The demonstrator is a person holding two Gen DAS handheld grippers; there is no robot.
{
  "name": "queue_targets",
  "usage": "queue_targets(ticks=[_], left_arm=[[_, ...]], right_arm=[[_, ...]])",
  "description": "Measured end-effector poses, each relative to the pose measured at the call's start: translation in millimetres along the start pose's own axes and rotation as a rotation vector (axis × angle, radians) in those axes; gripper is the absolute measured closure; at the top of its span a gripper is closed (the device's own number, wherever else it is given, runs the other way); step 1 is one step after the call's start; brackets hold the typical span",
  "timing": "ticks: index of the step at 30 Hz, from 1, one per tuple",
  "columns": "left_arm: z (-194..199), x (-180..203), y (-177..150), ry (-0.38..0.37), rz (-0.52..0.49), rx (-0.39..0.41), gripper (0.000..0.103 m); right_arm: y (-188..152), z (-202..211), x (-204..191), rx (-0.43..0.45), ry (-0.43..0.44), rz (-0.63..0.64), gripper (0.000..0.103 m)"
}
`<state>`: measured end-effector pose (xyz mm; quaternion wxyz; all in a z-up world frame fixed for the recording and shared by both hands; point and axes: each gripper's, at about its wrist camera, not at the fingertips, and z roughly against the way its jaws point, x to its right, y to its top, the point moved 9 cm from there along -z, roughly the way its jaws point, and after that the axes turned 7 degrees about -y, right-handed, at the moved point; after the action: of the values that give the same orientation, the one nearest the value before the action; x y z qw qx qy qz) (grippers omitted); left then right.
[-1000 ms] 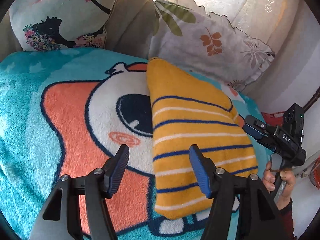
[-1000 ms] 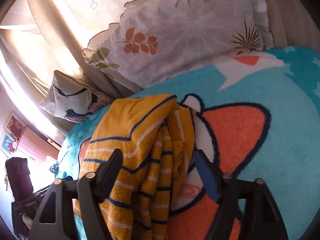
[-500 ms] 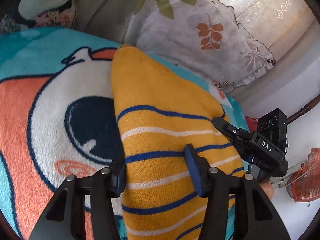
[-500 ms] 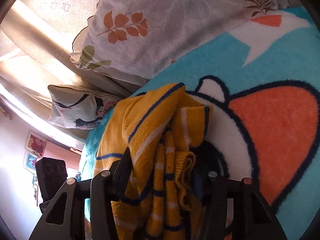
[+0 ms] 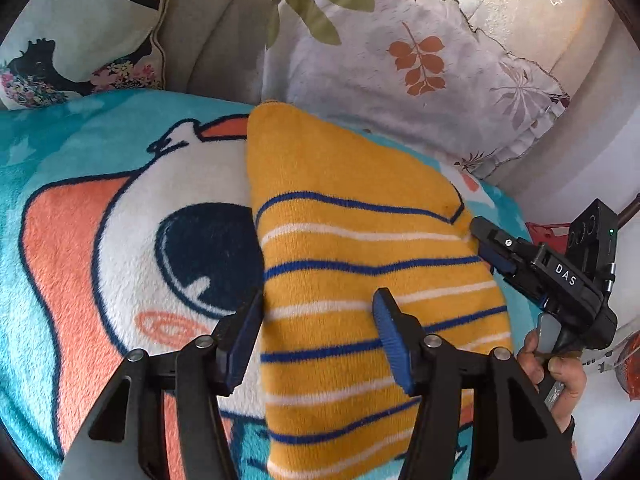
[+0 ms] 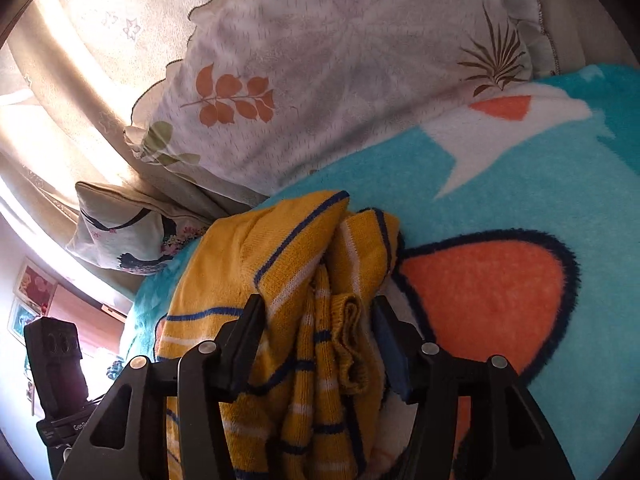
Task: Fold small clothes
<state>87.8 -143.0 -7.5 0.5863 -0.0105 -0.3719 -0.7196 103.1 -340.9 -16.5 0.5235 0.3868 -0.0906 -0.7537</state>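
Left wrist view: your left gripper (image 5: 316, 328), jaws wide and empty, straddles the left edge of the folded yellow striped garment (image 5: 360, 280) lying lengthwise away from you on the blanket (image 5: 80, 240), while your right gripper (image 6: 316, 336), also wide, brackets its bunched right edge.

Yellow striped garment (image 5: 360, 280) runs off frame at 6 o'clock. Its bunched folds (image 6: 344, 332) hide inner layers. Framed pictures (image 6: 30, 300) at 9 o'clock too small to read. Right gripper (image 5: 486, 240) fingertip gap indiscernible.
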Motion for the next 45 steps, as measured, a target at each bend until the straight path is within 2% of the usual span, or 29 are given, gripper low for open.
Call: queue_targets(ticks=[3,5,7,10,12,15,17,23,27,30,37,42,45], left_arm=[[22,-7,-16,0.037,-0.028,0.028,0.043],[30,-12,-25,0.080,-0.048,0.044,0.043],[36,-17,-34,0.117,-0.051,0.045,0.043],[48,-21,-45,0.150,-0.050,0.057,0.043],[56,-23,-50,0.190,-0.071,0.078,0.043],[70,-23,-57,0.239,-0.111,0.102,0.043],[78,-22,-60,0.254,-0.126,0.122,0.039],[99,-23,-65,0.314,-0.162,0.179,0.038],[110,-26,-69,0.313,-0.158,0.199,0.037],[116,-30,-73,0.309,-0.148,0.206,0.036],[126,-49,-79,0.301,-0.101,0.213,0.035],[130,-68,-81,0.304,-0.055,0.208,0.035],[130,-77,-83,0.304,-0.036,0.205,0.035]], right_arm=[[3,41,-16,0.107,-0.033,0.087,0.043],[-5,65,-36,0.148,-0.003,0.140,0.043],[-20,76,-55,0.140,0.052,0.174,0.043],[-53,67,-77,0.070,0.099,0.239,0.043],[-74,49,-75,0.022,0.049,0.267,0.043],[-95,26,-53,-0.039,-0.067,0.242,0.046],[-98,30,-49,-0.023,-0.074,0.216,0.046],[-100,64,-63,0.044,-0.102,0.221,0.045],[-102,77,-88,0.101,-0.110,0.278,0.044],[-104,75,-107,0.110,-0.091,0.300,0.042],[-118,43,-127,0.058,-0.092,0.314,0.042],[-144,13,-133,-0.031,-0.127,0.352,0.039],[-148,17,-144,-0.042,-0.112,0.386,0.038]])
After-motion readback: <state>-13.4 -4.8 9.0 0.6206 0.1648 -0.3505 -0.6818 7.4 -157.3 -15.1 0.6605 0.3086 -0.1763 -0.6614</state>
